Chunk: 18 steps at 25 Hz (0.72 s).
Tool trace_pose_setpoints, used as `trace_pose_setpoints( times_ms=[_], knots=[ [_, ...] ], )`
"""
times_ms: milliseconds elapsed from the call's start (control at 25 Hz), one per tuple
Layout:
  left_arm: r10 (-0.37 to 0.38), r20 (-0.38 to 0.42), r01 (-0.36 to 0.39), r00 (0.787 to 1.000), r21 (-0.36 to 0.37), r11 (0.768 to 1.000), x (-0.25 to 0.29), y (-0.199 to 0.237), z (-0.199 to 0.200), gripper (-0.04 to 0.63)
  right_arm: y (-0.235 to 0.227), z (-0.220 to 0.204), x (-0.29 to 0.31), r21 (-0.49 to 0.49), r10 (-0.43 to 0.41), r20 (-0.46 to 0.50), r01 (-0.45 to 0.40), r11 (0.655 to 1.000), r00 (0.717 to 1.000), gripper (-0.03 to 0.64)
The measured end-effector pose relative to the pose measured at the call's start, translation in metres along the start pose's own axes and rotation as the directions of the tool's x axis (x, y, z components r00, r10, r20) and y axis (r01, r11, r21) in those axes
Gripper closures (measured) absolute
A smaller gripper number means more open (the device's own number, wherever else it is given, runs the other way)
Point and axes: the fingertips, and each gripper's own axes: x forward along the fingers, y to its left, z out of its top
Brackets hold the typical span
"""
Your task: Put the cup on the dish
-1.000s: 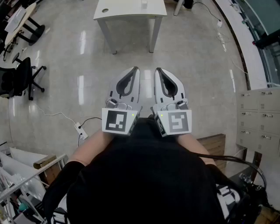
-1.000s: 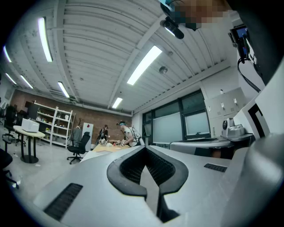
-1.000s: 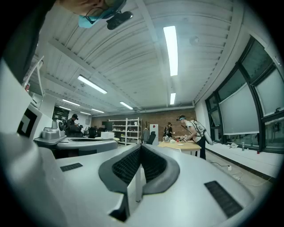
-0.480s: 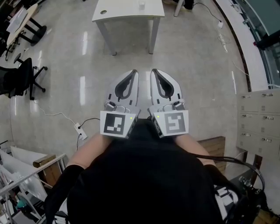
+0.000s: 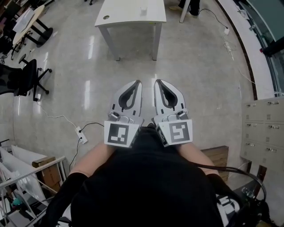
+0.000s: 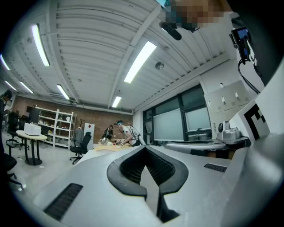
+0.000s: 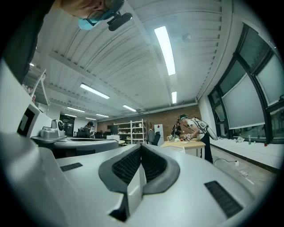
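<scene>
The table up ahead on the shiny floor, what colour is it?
White. The table shows best in the head view.

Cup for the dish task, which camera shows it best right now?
The head view: the cup stands as a small pale shape on the white table, near the picture's top edge. The left gripper view and the right gripper view both look level across the room, and I cannot make out the cup in either.

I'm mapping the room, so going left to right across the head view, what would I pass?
In order: black office chair, floor power strip, left gripper, right gripper, drawer cabinets.
</scene>
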Motion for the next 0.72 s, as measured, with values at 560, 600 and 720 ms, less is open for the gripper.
trace_pose_setpoints(
  times_ms=[560,600,720],
  knots=[
    [-0.01,-0.051,0.008,0.999,-0.035,0.999,0.042,0.007,-0.024,0.589,-0.021,-0.022,0.031,0.005,0.039,-0.048,-0.039,0.999,0.998,0.603],
    [-0.01,-0.053,0.008,0.999,-0.039,0.999,0.047,0.012,-0.025,0.589,-0.021,-0.023,0.038,0.0,0.042,-0.053,-0.042,0.999,0.998,0.603],
    [-0.014,-0.067,0.01,0.998,-0.049,0.999,0.061,0.026,-0.032,0.589,-0.021,-0.029,0.058,-0.016,0.051,-0.081,-0.053,0.998,0.995,0.603]
  ],
)
